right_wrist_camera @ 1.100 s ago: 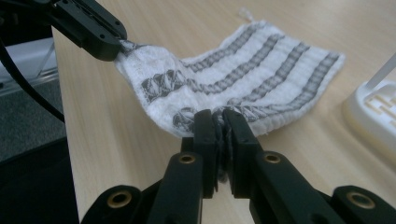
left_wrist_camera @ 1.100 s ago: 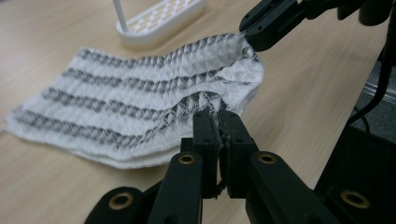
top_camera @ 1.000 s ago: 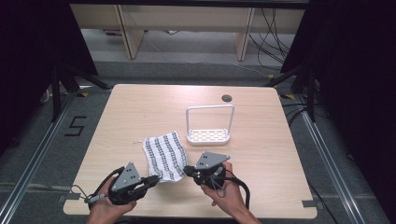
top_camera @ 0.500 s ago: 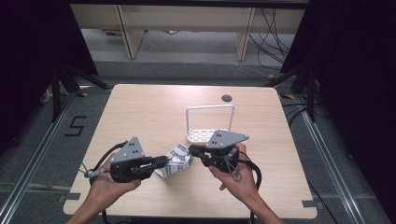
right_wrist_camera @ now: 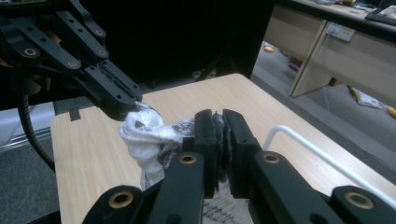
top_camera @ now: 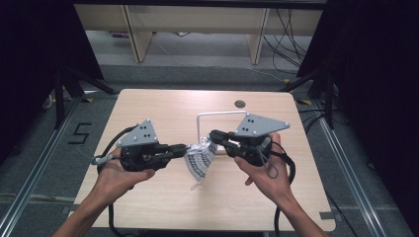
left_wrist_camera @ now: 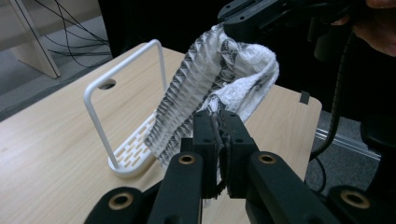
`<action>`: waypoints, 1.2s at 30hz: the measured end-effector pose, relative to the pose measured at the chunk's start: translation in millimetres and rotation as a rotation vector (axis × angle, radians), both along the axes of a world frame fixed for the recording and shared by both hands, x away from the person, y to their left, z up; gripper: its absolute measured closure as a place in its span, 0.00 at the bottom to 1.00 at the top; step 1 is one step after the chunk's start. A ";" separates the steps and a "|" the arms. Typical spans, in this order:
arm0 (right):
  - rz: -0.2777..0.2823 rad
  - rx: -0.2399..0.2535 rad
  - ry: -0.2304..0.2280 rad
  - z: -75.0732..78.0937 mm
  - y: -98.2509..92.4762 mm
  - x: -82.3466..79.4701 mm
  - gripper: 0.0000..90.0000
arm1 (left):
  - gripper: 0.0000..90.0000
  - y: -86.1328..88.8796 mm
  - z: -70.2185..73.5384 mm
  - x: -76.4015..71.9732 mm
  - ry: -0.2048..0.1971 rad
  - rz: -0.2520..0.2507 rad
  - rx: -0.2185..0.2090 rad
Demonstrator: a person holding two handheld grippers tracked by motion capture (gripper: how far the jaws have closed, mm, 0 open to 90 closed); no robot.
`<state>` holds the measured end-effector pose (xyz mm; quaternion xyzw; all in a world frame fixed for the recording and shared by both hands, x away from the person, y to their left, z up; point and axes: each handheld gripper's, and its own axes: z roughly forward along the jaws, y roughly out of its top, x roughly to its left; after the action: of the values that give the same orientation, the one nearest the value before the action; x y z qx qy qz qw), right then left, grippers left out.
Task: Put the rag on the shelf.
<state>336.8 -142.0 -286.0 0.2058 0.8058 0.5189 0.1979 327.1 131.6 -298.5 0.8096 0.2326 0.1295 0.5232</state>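
A white cloth with dark stripes (top_camera: 199, 159) hangs bunched in the air above the table, held at two corners. My left gripper (top_camera: 184, 147) is shut on its left corner, and my right gripper (top_camera: 213, 135) is shut on its right corner. In the left gripper view the cloth (left_wrist_camera: 219, 79) rises from my shut jaws up to the other gripper (left_wrist_camera: 243, 16). In the right gripper view the cloth (right_wrist_camera: 149, 135) stretches from my jaws to the other gripper (right_wrist_camera: 122, 108). A white wire rack (top_camera: 217, 115) stands on the table just behind the cloth.
The wooden table (top_camera: 148, 106) has a round cable hole (top_camera: 240, 103) near its far edge. The rack (left_wrist_camera: 122, 119) has a slotted base and an upright loop handle. Dark curtains and desk legs with cables lie beyond the table.
Both grippers have risen from the table's near edge with the cloth, which lay flat a second ago and now hangs bunched between them.
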 end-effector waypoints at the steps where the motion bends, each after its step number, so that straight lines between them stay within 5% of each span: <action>1: -0.013 0.003 -0.005 2.5 -2.5 0.4 0.95 | 0.95 -1.5 2.8 2.7 -0.003 0.001 0.001; 19: -0.124 0.050 0.019 14.8 -36.6 23.6 0.96 | 0.95 -26.2 32.5 64.0 0.003 0.070 -0.008; 36: -0.184 0.045 0.039 30.3 -49.3 44.5 0.95 | 0.95 -41.7 55.7 92.1 -0.009 0.119 -0.047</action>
<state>381.3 -191.3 -255.8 0.2933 0.7752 0.5126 0.2243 419.2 89.9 -242.8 0.7811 0.2810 0.1586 0.5345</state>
